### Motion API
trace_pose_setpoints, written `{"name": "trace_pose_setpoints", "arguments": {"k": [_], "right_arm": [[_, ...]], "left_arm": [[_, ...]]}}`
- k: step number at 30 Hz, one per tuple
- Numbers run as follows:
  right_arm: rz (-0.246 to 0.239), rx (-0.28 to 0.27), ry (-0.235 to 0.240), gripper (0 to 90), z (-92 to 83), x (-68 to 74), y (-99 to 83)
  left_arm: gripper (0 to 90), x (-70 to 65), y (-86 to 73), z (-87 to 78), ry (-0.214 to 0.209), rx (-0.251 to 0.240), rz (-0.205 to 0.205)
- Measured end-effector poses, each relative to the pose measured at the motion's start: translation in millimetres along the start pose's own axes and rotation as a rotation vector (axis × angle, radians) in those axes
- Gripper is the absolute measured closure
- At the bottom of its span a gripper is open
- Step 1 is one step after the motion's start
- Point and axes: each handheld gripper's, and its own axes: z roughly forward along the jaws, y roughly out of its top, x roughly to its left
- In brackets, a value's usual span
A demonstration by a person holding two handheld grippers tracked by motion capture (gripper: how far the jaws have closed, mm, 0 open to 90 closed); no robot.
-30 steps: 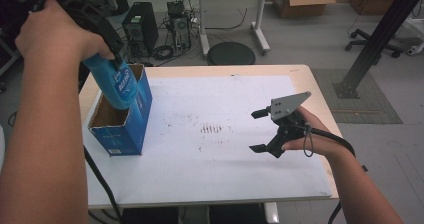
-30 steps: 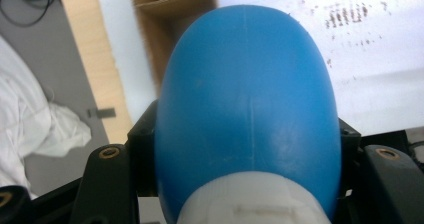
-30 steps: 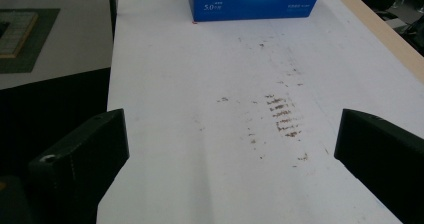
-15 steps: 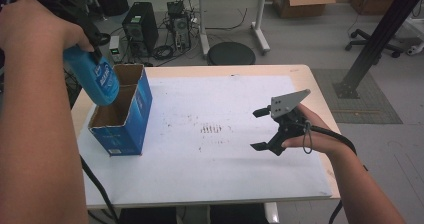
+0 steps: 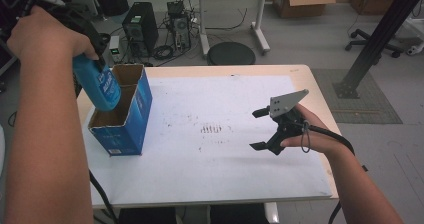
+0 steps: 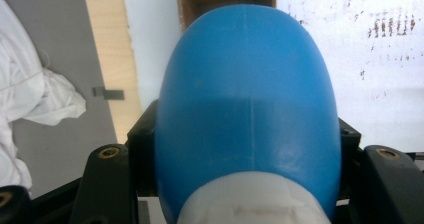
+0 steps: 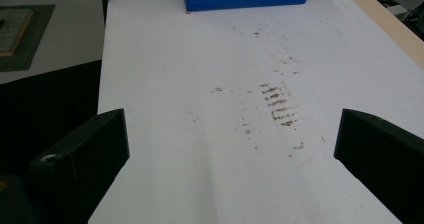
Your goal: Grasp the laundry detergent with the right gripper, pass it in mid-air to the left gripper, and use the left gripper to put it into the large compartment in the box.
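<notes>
Blue plastic bottle [image 5: 97, 84] — smooth, rounded oval body with a moulded seam and white cap end; held bottom-down, tilted, over the near compartment of the box, its base at the rim.
Blue cardboard box [image 5: 125, 119] — open top, brown inside, a divider making two compartments; stands at the left of the white table sheet [image 5: 225, 174].
Left gripper [image 6: 245, 149] — jaws clamped on the bottle's sides near the cap.
Right gripper [image 5: 263, 129] — jaws wide apart, holding nothing, above the stained sheet, well apart from the box.
Risk, judged: the slick, curved bottle may slip or twist in the grip; its tilted base could catch the rim or divider and tip the light, unsteadied box.
</notes>
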Motion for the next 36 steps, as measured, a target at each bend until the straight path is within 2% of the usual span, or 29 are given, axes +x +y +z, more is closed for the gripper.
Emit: {"name": "trace_pose_setpoints", "arguments": {"k": [21, 36], "right_arm": [[0.002, -0.008, 0.009, 1.2, 0.0, -1.5, 0.2], [0.011, -0.004, 0.012, 1.2, 2.5, -1.6, -4.3]], "left_arm": [[38.5, 1.1, 14.0, 55.2, -0.006, 0.056, 0.009], [38.5, 2.2, 18.7, 87.9, -0.016, 0.082, 0.016]]}}
